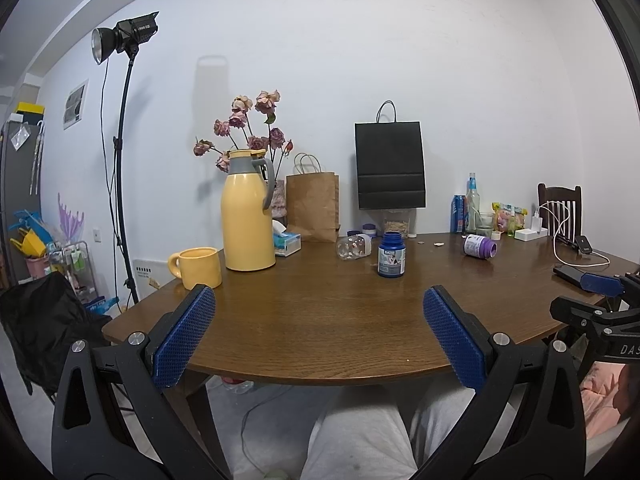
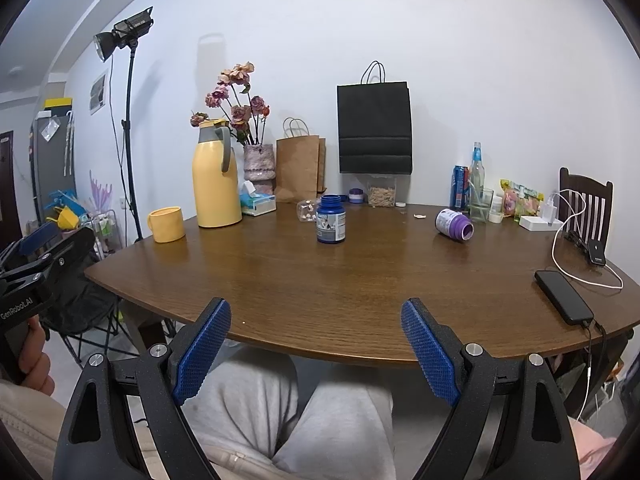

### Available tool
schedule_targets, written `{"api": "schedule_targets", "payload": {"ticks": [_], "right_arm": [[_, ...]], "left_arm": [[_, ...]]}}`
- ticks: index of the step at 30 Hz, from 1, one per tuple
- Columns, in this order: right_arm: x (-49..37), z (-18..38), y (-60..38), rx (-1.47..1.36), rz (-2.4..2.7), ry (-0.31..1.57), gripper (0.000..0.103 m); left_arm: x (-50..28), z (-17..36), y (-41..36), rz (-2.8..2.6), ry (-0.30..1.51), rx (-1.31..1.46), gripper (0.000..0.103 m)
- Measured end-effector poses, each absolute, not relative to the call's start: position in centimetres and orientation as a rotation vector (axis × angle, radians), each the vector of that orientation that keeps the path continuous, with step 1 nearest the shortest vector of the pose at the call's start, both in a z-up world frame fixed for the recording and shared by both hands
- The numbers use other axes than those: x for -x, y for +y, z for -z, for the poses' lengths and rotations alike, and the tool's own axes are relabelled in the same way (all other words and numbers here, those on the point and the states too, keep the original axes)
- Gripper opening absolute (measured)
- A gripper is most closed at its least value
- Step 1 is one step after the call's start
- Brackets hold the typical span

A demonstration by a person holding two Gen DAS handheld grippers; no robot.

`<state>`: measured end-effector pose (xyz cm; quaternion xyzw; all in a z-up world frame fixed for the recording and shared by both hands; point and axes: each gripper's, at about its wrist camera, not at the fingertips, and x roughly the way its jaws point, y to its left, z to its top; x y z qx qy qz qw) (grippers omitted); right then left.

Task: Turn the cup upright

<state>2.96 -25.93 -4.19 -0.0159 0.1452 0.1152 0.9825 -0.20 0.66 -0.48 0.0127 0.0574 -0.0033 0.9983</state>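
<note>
Grippers (image 1: pixel 320 332) (image 2: pixel 316 348) gape; yellow cup (image 1: pixel 199 268) stands rim-down, axis vertical.

my pads (image 1: pixel 186 334): blue, fine mesh texture
my mug (image 1: pixel 199 267): yellow, left of frame
my flask (image 1: pixel 248 216): yellow, grey lid
my table (image 1: pixel 320 320): brown woodgrain
bottle (image 1: pixel 391 255): dark blue

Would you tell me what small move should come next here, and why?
Probably ease the left gripper forward-left toward the yellow cup: it and the right gripper are open, empty, short of the table, and the cup sits far left.
</note>
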Motion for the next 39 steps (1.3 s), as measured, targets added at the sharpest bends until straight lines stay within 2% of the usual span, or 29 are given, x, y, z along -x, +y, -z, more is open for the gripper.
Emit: {"api": "schedule_targets", "payload": {"ticks": [27, 39], "right_arm": [[-3.3, 4.9, -26.0, -0.001, -0.238, 0.321, 0.091], [-5.9, 6.9, -28.4, -0.069, -0.155, 0.387, 0.091]], "left_arm": [[-0.1, 0.9, 0.7, 0.010, 0.128, -0.023, 0.103], [-4.2, 1.5, 0.4, 0.007, 0.206, 0.034, 0.103]]}}
